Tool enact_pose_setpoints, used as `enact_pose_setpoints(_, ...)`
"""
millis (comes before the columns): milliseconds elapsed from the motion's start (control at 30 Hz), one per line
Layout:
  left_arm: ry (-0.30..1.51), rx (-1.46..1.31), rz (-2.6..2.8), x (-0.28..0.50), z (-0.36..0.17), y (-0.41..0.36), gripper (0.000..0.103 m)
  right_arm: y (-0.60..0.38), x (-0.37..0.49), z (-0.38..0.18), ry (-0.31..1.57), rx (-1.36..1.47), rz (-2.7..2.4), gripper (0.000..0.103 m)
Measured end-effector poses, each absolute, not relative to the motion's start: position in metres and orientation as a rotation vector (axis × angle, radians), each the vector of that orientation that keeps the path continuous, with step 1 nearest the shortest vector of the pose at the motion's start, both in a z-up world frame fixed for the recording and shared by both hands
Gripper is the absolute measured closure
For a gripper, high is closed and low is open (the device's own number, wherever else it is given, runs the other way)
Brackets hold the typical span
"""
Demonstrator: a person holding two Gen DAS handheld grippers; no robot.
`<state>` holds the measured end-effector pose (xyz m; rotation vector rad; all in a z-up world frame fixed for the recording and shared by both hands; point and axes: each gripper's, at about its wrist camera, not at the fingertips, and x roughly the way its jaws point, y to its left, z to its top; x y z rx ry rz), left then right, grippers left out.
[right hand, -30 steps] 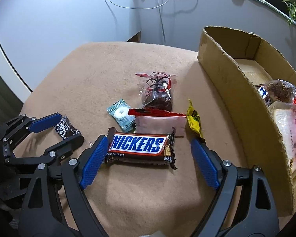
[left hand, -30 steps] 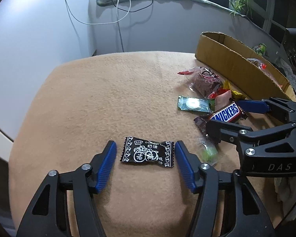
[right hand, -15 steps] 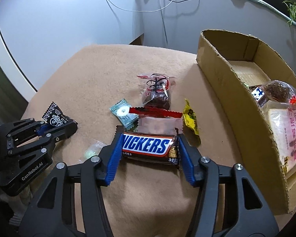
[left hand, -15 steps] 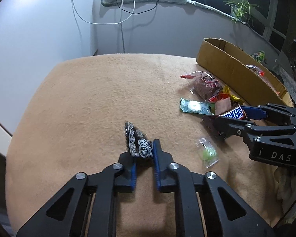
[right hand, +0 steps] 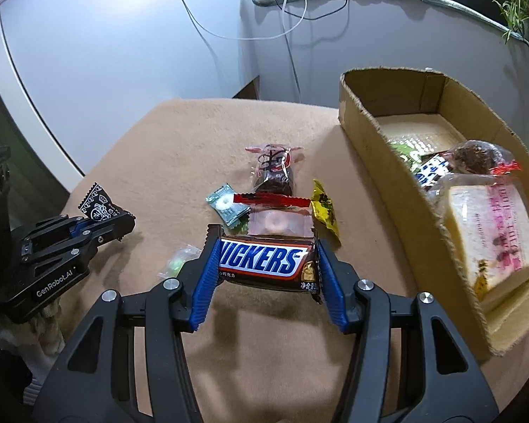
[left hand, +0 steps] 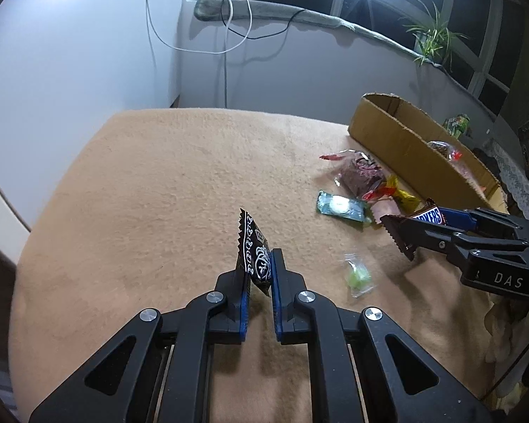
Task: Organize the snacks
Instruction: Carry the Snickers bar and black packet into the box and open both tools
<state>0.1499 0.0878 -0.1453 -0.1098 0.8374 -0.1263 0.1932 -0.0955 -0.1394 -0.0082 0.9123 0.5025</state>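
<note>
My left gripper (left hand: 259,264) is shut on a black candy packet with white print (left hand: 252,250) and holds it on edge above the tan cloth; the packet also shows in the right wrist view (right hand: 98,208). My right gripper (right hand: 266,264) is shut on a Snickers bar (right hand: 264,262), lifted off the cloth; the bar also shows in the left wrist view (left hand: 427,215). The cardboard box (right hand: 377,134) stands to the right and holds bread and other packets.
Loose snacks lie on the cloth: a green mint packet (right hand: 225,206), a dark red-tied packet (right hand: 273,172), a pink ring candy (right hand: 275,224), a yellow wrapper (right hand: 322,208) and a clear green candy (left hand: 358,275). A wall and cables stand behind.
Both grippers closed on their snacks and lifted them: the left on the black candy packet, now on edge, the right on the Snickers bar.
</note>
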Motion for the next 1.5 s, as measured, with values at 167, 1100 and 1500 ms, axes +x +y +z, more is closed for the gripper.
enact_pose_setpoints(167,0.811,-0.126,-0.139,0.145,-0.133,0.086,0.094,-0.108,0.185,-0.126,0.888,0.007,0.507,0.047)
enact_pose_setpoints(1100,0.703,-0.113,-0.331,0.182,-0.071,-0.024,0.094,-0.268,0.198,-0.080,0.783,0.087,0.317,0.047)
enact_pose_setpoints(1500,0.720,-0.067,-0.368,0.244,-0.065,-0.079,0.094,-0.300,0.230,-0.093,0.803,0.116,0.274,0.047)
